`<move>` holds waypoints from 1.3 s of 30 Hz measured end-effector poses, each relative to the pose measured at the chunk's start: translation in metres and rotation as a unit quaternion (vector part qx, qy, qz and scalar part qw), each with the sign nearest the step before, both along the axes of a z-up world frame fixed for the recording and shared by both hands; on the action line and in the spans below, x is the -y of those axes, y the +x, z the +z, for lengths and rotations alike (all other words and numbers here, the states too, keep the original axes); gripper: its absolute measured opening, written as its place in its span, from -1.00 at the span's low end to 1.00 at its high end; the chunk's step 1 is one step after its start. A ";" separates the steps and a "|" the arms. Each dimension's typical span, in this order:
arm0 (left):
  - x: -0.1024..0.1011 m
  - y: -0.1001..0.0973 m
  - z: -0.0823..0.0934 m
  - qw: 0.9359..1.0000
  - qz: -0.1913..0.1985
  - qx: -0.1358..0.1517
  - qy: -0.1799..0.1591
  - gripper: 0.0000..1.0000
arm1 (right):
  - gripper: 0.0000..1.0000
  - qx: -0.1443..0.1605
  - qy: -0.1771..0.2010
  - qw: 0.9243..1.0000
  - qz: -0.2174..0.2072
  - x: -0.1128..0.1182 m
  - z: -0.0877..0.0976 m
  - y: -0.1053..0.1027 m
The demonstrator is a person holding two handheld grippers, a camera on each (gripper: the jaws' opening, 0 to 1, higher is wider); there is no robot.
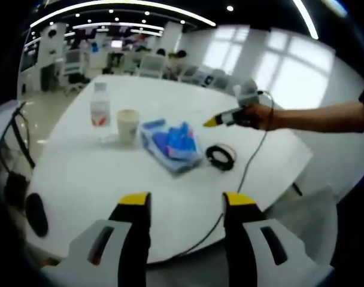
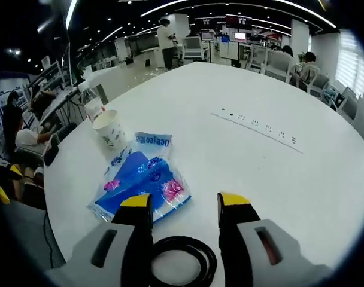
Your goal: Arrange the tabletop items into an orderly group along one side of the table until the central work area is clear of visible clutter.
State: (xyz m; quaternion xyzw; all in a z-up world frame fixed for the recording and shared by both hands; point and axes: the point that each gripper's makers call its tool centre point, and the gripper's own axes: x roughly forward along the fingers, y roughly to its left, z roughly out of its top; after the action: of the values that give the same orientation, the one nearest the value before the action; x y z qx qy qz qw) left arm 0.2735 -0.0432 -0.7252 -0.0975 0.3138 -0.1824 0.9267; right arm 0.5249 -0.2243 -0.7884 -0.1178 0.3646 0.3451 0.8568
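On the round white table (image 1: 80,179) stand a clear bottle with a red label (image 1: 100,107) and a paper cup (image 1: 127,124). Beside them lie a blue plastic packet (image 1: 170,145) and a black coiled cable (image 1: 220,157). My left gripper (image 1: 187,200) hangs open over the near table edge, well short of them. A hand holds my right gripper (image 1: 211,122) just above the coil. In the right gripper view, the right gripper (image 2: 185,201) is open, with the coiled cable (image 2: 181,260) lying between its jaws, ungripped. The packet (image 2: 143,179), cup (image 2: 110,128) and bottle (image 2: 93,104) sit to its left.
A dark oblong object (image 1: 36,214) lies at the table's left edge. A thin wire (image 1: 248,167) trails from the right gripper across the table and over its edge. A row of sockets (image 2: 257,124) is set in the tabletop. Chairs and seated people (image 2: 20,140) surround the table.
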 end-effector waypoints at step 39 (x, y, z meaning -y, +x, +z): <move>-0.014 0.005 -0.004 0.999 0.035 -0.007 0.010 -0.21 | -1.00 -0.043 -0.074 0.993 0.077 -0.045 -0.058 0.050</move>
State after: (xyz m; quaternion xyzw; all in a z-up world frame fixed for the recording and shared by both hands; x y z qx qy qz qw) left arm 0.2785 -0.0297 -0.7288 -0.1003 0.3187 -0.1456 0.9312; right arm 0.5745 -0.1791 -0.8467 -0.1938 0.4153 0.3865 0.8004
